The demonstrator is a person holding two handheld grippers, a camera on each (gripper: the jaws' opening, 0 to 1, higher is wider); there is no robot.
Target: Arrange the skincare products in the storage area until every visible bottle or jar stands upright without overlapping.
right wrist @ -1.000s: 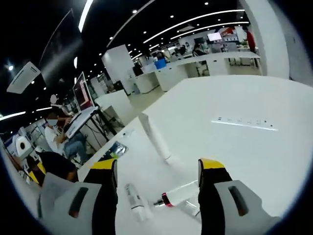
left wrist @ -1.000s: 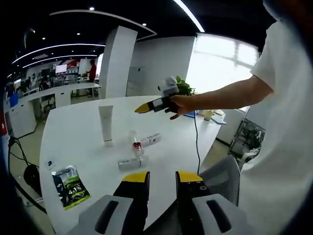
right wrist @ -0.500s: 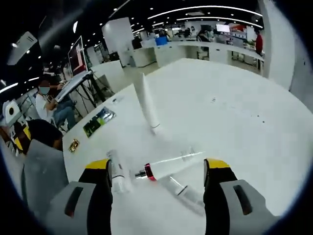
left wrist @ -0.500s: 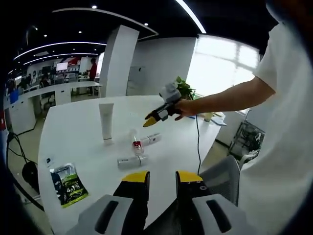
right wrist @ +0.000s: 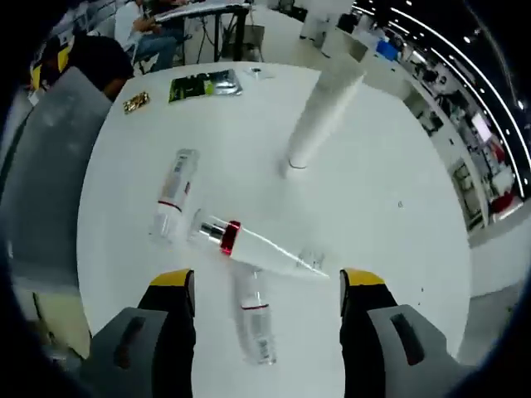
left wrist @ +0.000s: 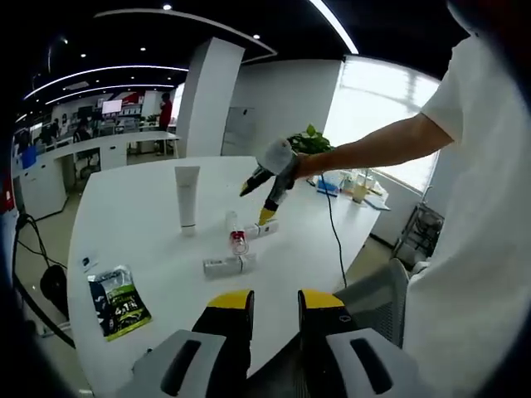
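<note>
Since a second ago the right gripper has swung from pointing level across the tabletop to pointing steeply down, and has dropped to hang just above the lying bottles, nearer the middle of the tabletop. Its jaws are still spread wide. The left gripper has barely shifted at the near edge. The bottles and tube lie and stand as before.

The left gripper view is looking across the table from its edge; the right gripper view is looking down close, both sharing the bottles.
</note>
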